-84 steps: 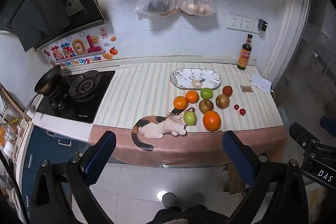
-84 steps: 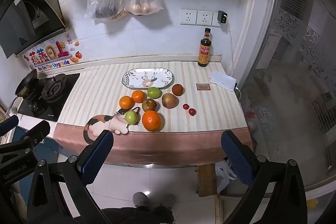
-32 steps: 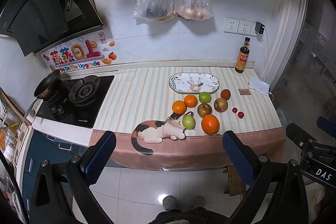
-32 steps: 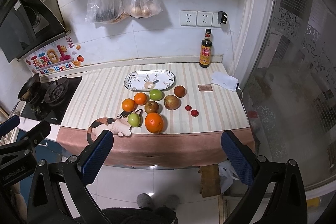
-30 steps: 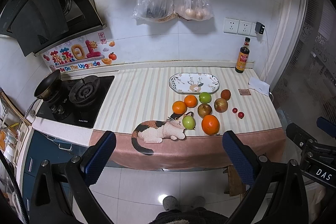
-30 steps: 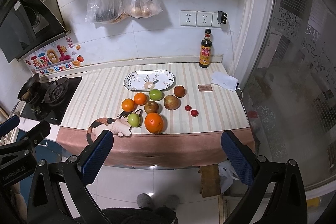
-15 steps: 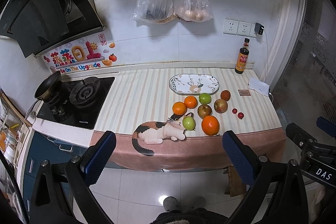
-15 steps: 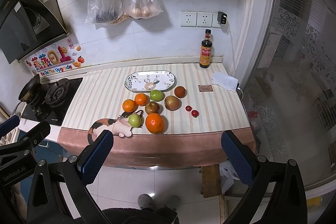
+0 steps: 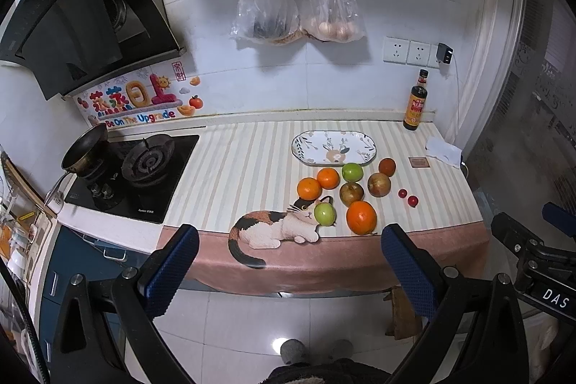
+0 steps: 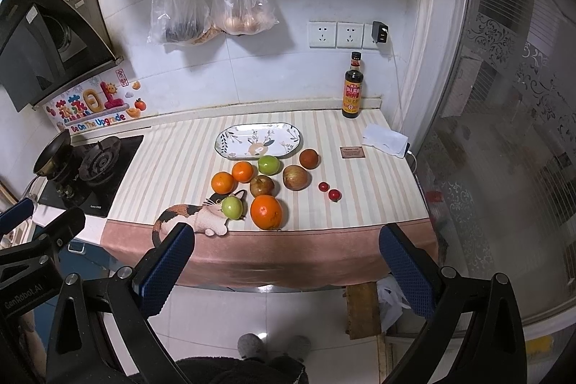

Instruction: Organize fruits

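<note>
Compared with half a second ago I see almost no change: the fruit sits where it did, and the whole counter has only shifted slightly in both views. My left gripper (image 9: 288,270) and right gripper (image 10: 284,269) both hang out over the floor tiles, short of the counter's near edge, jaws spread wide with nothing between them.

The fruit is clustered on the striped cloth (image 10: 172,168), just near of the oval plate (image 10: 258,139), whose long axis runs left to right along the counter. The large orange (image 10: 267,212) is nearest, with a green apple (image 10: 232,207) just to its left, on the printed cat's head. Farther back lie two smaller oranges (image 10: 233,177), another green apple (image 10: 269,164), two brownish apples (image 10: 279,182) and a dark red fruit (image 10: 309,158). Two cherry tomatoes (image 10: 329,190) sit to the right, apart from the rest. None of it is on the plate.
</note>
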`<act>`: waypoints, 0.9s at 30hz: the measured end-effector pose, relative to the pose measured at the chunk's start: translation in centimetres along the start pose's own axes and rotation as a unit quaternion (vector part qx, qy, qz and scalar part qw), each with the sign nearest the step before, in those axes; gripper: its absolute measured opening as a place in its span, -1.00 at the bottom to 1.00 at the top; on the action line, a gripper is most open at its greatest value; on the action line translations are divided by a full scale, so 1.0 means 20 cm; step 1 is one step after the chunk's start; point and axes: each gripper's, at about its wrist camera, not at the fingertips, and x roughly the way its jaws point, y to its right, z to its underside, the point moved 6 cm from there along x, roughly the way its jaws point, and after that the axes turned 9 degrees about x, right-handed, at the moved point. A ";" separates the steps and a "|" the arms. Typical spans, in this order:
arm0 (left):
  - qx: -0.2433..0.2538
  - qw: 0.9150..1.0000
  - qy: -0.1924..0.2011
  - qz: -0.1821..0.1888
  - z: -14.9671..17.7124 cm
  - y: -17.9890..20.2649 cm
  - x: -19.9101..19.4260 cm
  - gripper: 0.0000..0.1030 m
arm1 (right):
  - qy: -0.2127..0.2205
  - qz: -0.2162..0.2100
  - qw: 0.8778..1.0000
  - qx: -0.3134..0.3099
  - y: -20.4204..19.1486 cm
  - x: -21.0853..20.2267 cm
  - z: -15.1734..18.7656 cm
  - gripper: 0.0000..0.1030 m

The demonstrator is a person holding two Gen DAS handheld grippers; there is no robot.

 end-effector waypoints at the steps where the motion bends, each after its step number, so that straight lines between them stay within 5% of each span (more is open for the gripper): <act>1: -0.001 1.000 0.001 0.000 -0.01 0.00 -0.01 1.00 | 0.000 -0.001 1.000 0.001 0.00 0.00 0.00 1.00; 14: -0.003 1.000 0.012 -0.005 -0.02 -0.02 -0.03 1.00 | 0.003 -0.017 1.000 0.013 0.03 -0.05 -0.04 1.00; 17: -0.007 0.999 0.026 -0.037 -0.03 -0.02 0.02 1.00 | 0.015 -0.038 0.999 0.033 0.07 -0.01 -0.06 1.00; 22: -0.011 0.995 0.016 -0.097 -0.02 -0.05 0.23 1.00 | -0.005 -0.080 0.995 0.057 0.12 0.20 -0.06 1.00; 27: -0.017 0.992 -0.045 -0.114 0.02 -0.10 0.55 1.00 | -0.075 -0.108 0.988 0.083 0.13 0.62 -0.01 1.00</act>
